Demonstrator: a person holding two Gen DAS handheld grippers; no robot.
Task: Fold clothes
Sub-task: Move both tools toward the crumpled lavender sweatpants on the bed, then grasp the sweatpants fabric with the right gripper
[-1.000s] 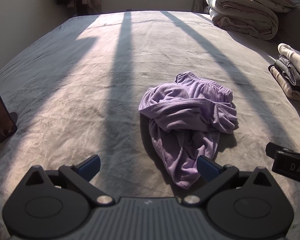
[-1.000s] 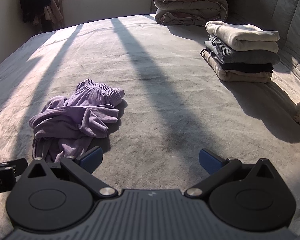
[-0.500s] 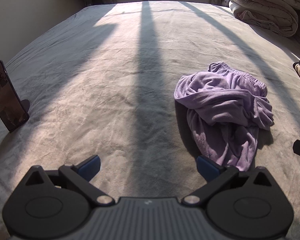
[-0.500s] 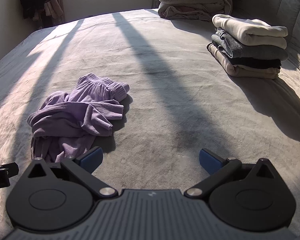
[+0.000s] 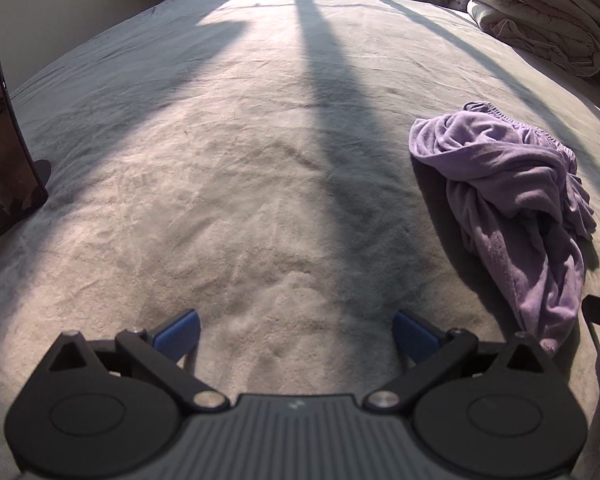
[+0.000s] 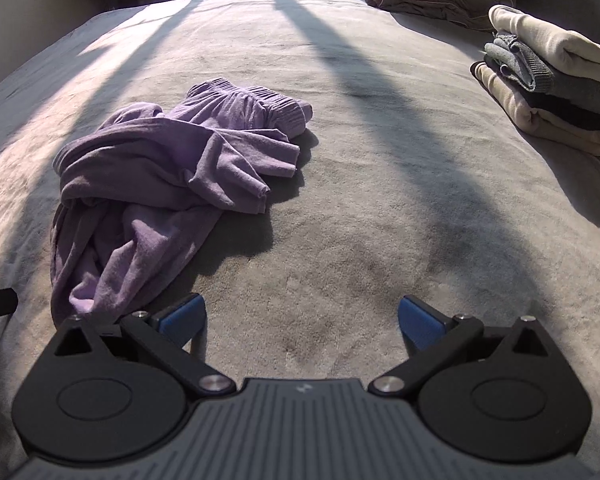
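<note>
A wide grey plush bedspread [image 5: 260, 168] crossed by long window shadows fills both views. At its far corner lies a rolled beige quilt [image 5: 540, 28], and along the right edge a stack of folded cream, grey and black clothes [image 6: 548, 88]. The crumpled lilac garment [image 6: 172, 184] lies in a heap, between the two grippers. A dark phone [image 5: 8, 148] stands propped at the left edge. The left gripper [image 5: 296, 332] and the right gripper [image 6: 302, 320] both hover with jaws spread wide, empty.
</note>
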